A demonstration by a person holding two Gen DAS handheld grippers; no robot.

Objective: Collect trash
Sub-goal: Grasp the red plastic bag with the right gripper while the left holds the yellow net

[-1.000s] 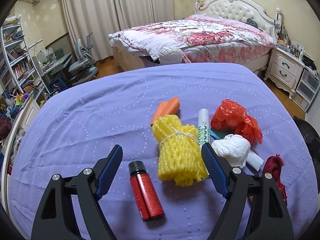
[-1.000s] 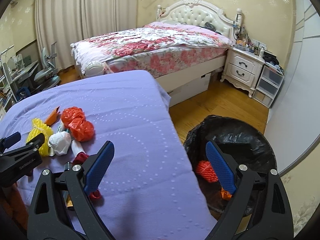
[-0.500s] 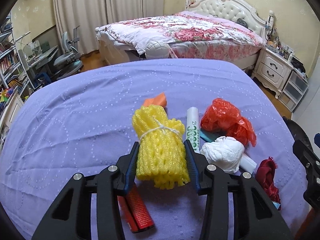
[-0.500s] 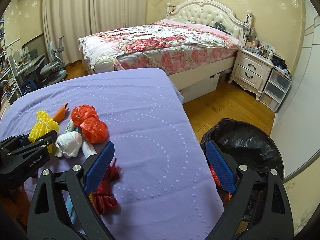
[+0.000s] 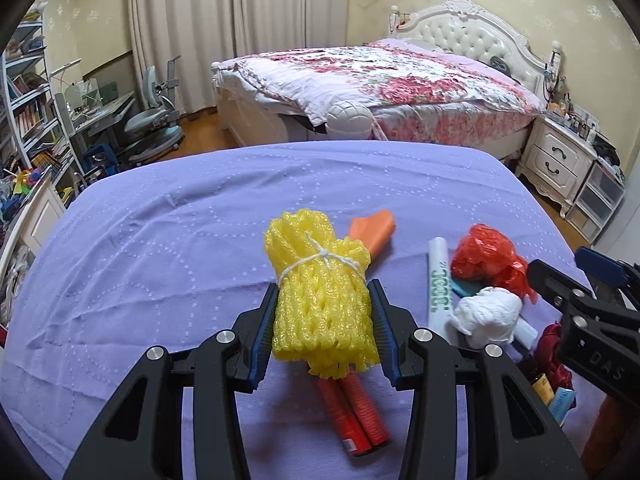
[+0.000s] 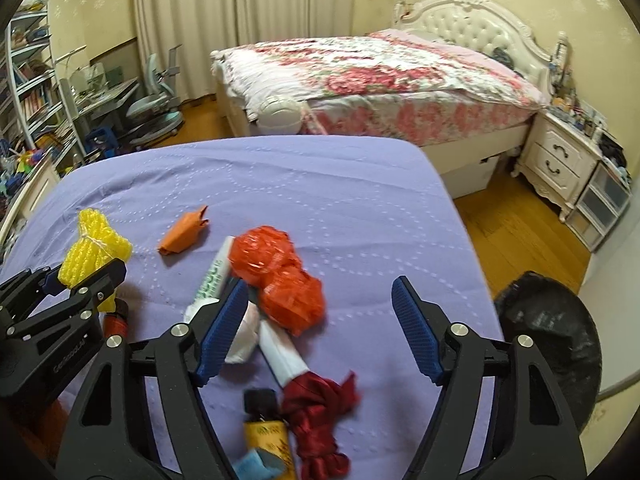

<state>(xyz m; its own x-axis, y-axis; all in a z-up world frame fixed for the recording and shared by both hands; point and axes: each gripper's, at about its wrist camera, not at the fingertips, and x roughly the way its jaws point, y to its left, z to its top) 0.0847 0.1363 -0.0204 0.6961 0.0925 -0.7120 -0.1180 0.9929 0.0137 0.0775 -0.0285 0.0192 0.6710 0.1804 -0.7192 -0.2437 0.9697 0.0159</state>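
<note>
1. Left gripper (image 5: pixel 322 322): clamped on the yellow foam net bundle (image 5: pixel 320 300), blue pads pressing both its sides; bundle tied with white string, upright between the jaws.
2. Under the bundle: red ribbed tube (image 5: pixel 354 410) lying on the purple sheet (image 5: pixel 160 260).
3. Right gripper (image 6: pixel 320 332): jaws apart and closing, nothing pressed between them; it hangs over the trash pile.
4. Between and just beyond the right gripper's jaws: orange-red plastic bag (image 6: pixel 280 276), white crumpled wad (image 6: pixel 244 340) partly behind the left-hand pad, white tube with green print (image 6: pixel 214 276).
5. Nearer the camera: dark red cloth (image 6: pixel 320 412), small yellow bottle with black cap (image 6: pixel 266 424), blue scrap (image 6: pixel 256 466).
6. Orange paper scrap (image 6: pixel 184 232) lies apart, further up the sheet.
7. Black-lined trash bin (image 6: pixel 552 336) on the floor, right of the sheet's edge.
8. Background: floral bed (image 5: pixel 380 80), white nightstand (image 5: pixel 560 156).
</note>
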